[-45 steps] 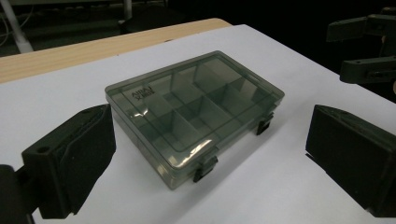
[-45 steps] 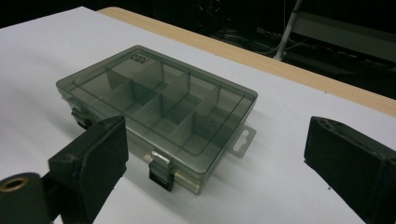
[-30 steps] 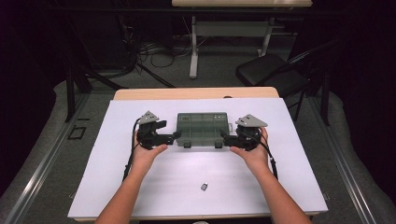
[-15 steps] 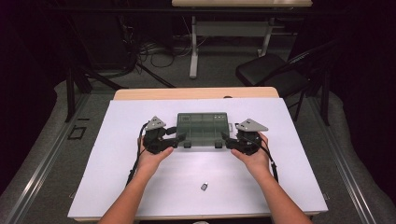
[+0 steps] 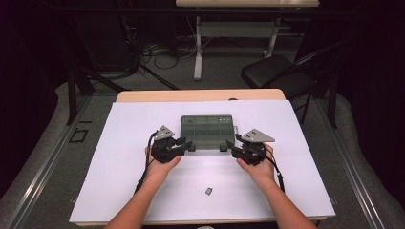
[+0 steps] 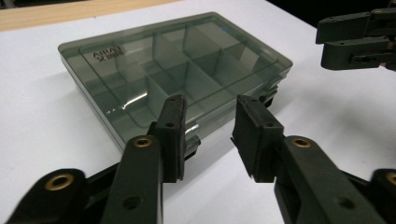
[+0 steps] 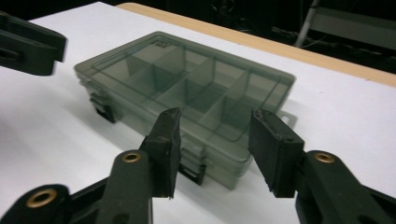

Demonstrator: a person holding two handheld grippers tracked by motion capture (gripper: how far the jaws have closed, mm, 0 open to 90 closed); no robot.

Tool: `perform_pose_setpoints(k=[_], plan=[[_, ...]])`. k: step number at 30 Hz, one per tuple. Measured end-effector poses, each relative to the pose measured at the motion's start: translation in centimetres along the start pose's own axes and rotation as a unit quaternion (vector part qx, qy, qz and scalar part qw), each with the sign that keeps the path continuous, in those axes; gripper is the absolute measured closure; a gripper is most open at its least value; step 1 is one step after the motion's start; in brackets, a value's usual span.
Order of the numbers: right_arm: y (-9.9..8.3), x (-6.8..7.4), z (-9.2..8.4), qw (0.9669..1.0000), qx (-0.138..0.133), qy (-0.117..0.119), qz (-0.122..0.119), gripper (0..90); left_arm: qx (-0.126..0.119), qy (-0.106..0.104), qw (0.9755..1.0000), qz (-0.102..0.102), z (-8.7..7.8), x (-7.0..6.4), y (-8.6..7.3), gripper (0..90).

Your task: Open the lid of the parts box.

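Overall, the table [image 5: 119, 157] carries a white top over a wooden board that shows along its far edge; it stands in a dark room with grey floor, a black chair [image 5: 282, 78] to the far right, loose cables [image 5: 157, 55] on the floor beyond, and a second desk [image 5: 248, 4] at the back. Count: one box [image 5: 207, 131], two grippers, one small dark item [image 5: 209, 191]. That box is a smoky, see-through compartment case with its lid down, lying flat at mid-table, slightly toward the far side; its dividers show through the lid. Its latches face the person. The left gripper [image 6: 208, 133] sits at the box's near left corner, the right gripper [image 7: 215, 147] at the near right corner. Both sets of jaws have just been closing, yet each pair stands parted, with a latch on the box's front edge in the gap; no pad presses on it. The small dark item lies alone on the near table, between the forearms, well apart from the box. Nothing blocks either approach.
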State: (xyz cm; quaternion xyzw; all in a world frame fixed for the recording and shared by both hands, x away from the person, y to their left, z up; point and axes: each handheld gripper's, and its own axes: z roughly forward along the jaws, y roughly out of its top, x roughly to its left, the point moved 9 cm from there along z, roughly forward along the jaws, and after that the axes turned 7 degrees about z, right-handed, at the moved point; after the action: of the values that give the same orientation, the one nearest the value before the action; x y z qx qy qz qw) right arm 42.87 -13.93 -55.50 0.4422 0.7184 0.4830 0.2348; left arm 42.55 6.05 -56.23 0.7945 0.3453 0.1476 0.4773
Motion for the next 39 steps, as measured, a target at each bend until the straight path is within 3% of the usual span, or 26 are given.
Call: perform_pose_setpoints(k=[11, 18, 22, 30, 39], plan=[[-2.2, 0.3, 0.9, 0.9998, 0.015, 0.010, 0.009, 75.8, 0.039, -0.001, 0.9992, 0.001, 1.0, -0.2, -2.4, 84.9], [-3.3, 0.1, 1.4, 0.9994, 0.035, 0.003, 0.000, 89.8, 0.051, 0.001, 0.9987, 0.000, 1.4, -0.2, -3.2, 90.0], [-4.0, 0.0, 1.9, 0.9987, 0.050, 0.002, 0.002, 90.0, 0.058, 0.001, 0.9983, -0.007, 1.6, 0.0, -3.6, 90.0], [-4.4, -0.2, 2.5, 0.9985, 0.055, 0.001, 0.003, 90.0, 0.061, 0.005, 0.9980, -0.014, 1.7, 0.5, -3.8, 90.0], [-4.5, -0.2, 2.7, 0.9983, 0.058, 0.000, 0.001, 90.0, 0.061, 0.008, 0.9981, -0.006, 1.9, 0.7, -3.8, 90.0]])
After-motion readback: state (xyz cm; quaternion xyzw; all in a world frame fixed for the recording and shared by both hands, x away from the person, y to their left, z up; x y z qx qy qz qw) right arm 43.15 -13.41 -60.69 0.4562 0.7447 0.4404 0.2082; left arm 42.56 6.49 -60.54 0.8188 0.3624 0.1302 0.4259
